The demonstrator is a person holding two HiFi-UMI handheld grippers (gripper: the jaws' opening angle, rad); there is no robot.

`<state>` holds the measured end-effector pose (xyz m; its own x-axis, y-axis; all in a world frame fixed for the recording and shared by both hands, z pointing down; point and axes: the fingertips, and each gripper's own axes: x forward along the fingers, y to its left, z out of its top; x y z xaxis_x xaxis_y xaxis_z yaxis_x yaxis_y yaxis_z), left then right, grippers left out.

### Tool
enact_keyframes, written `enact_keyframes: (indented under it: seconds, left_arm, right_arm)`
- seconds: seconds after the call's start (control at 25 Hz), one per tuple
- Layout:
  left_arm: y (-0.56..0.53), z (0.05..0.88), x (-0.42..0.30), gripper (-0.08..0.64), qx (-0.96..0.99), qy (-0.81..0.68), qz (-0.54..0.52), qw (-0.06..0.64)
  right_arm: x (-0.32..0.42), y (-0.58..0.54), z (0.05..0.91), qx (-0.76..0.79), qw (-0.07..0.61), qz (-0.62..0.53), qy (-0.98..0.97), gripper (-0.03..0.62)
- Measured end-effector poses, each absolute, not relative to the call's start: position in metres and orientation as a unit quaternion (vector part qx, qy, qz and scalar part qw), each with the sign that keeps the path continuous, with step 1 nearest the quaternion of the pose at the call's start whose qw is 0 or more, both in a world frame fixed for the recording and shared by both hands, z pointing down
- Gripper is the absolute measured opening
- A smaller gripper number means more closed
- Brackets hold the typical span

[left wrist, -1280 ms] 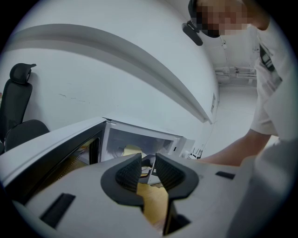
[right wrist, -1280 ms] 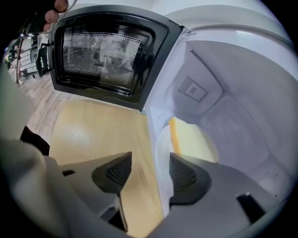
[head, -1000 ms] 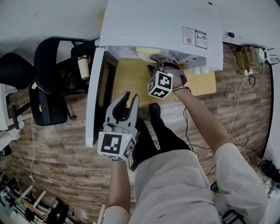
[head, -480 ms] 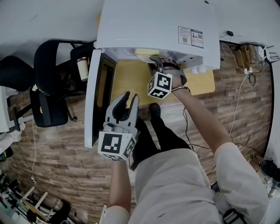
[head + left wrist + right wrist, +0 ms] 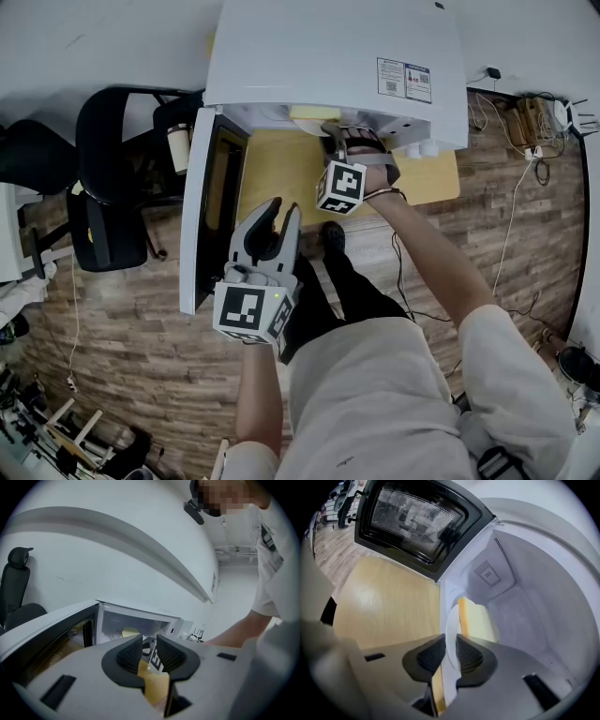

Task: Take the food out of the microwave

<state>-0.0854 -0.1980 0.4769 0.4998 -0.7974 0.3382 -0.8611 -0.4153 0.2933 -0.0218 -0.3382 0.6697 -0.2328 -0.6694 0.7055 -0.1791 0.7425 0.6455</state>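
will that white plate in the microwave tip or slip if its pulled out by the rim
Probably stiff: the plate rim keeps its curve in the right tool, whose jaws have just been closing on it. Gripped at one edge only, it may tilt and slide the yellow food.

**No readable text anywhere**

There are two small stickers [image 5: 405,78] on top of the white microwave [image 5: 309,56], but the print's way too tiny to read. The upper cube [image 5: 342,186] and lower cube [image 5: 248,312] only carry black-and-white square patterns, no letters or numbers.
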Motion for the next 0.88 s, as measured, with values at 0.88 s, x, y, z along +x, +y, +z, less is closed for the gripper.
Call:
enact_keyframes:
  seconds: [0.88]
  left_arm:
    - [-0.183,0.457,-0.061,0.089,0.822,-0.529,0.067,0.199]
  right_arm:
    - [-0.014,-0.306,0.649,0.27,0.522,-0.367,-0.721,0.023]
